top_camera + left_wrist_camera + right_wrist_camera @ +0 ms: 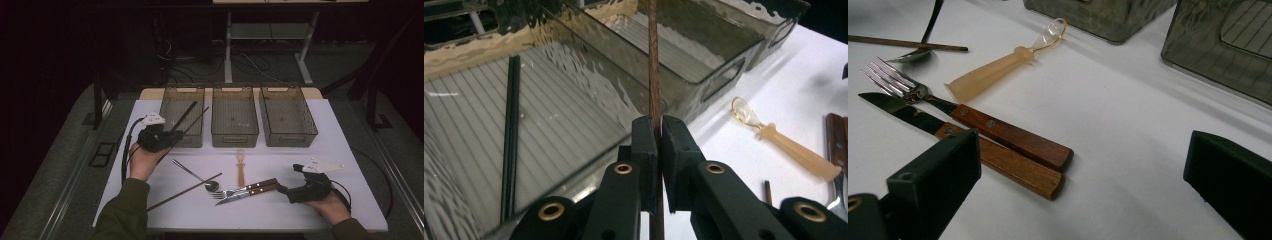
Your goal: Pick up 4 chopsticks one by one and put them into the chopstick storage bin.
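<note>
My left gripper hangs at the near edge of the left clear bin, shut on a brown chopstick that slants up over the bin. In the left gripper view the pads pinch that chopstick, and a black chopstick lies inside the bin. My right gripper rests low on the table at the right, open, beside the wooden handles of a fork and a knife. Its jaws stand wide apart with nothing between them; the fork and knife lie just ahead.
Three clear bins stand in a row at the back: left, middle and right. On the white table lie a metal spoon, a second brown chopstick and a translucent amber spoon. Table legs and cables sit beyond.
</note>
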{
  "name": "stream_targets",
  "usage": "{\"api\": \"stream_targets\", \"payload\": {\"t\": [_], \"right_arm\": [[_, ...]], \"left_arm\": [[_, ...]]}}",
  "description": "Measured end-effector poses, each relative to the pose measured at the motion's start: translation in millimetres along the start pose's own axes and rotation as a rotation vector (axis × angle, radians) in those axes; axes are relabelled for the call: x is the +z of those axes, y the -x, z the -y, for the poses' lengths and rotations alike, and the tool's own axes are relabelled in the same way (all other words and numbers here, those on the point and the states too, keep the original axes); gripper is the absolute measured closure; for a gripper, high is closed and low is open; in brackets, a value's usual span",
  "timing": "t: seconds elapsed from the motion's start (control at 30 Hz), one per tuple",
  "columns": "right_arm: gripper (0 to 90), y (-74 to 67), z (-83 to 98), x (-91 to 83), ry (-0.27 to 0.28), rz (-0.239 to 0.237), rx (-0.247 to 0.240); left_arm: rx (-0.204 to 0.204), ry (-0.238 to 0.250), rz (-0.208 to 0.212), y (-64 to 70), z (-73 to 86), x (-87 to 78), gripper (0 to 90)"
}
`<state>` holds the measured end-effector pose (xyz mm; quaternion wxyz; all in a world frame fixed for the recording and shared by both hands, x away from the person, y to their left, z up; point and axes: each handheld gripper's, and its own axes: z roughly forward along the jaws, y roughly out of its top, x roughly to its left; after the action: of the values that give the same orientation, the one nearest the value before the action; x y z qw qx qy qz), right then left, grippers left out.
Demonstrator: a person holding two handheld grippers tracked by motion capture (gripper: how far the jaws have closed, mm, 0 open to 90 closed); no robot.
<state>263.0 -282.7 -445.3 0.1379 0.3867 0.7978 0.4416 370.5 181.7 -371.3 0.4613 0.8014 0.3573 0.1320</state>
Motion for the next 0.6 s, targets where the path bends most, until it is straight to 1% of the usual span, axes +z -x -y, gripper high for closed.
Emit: {"api": "stream_targets", "payload": {"t": [0.13,0.23,0.27,0.3,0.33,0.4,0.47,0.53,0.6], "right_arm": [[1.6,-0.2,0.2,-0.5,0.002,0.000,-0.001],[1.5,-0.4,0.3,-0.5,0.001,0.001,0.000],[1.5,-0.3,0.3,-0.4,0.000,0.003,0.003],[1.5,-0.2,0.4,-0.5,-0.001,0.004,0.003],[1.6,-0.2,0.4,-0.6,-0.002,0.004,0.005],[1.6,0.0,0.4,-0.7,0.001,0.005,0.005],[1.6,0.1,0.4,-0.7,0.001,0.005,0.004],[1.6,0.0,0.4,-0.7,0.002,0.003,0.004],[1.6,-0.2,0.3,-0.8,0.002,0.003,0.004]], "left_arm": [[-0.015,0.008,-0.002,-4.1,-8.2,5.1,85.3],[-0.012,0.008,-0.013,-7.7,-16.1,8.6,85.3],[-0.009,0.008,-0.017,-9.8,-18.9,9.7,85.3],[-0.017,0.007,-0.019,-11.7,-21.6,10.7,85.3],[-0.013,0.005,-0.024,-14.3,-24.5,11.8,85.3],[-0.026,0.005,-0.033,-18.9,-29.7,14.0,85.3],[-0.029,0.003,-0.041,-23.8,-34.9,15.7,85.4],[-0.033,0.004,-0.042,-27.6,-40.2,16.8,85.3],[-0.036,0.002,-0.052,-30.0,-45.3,18.3,85.3]]}}
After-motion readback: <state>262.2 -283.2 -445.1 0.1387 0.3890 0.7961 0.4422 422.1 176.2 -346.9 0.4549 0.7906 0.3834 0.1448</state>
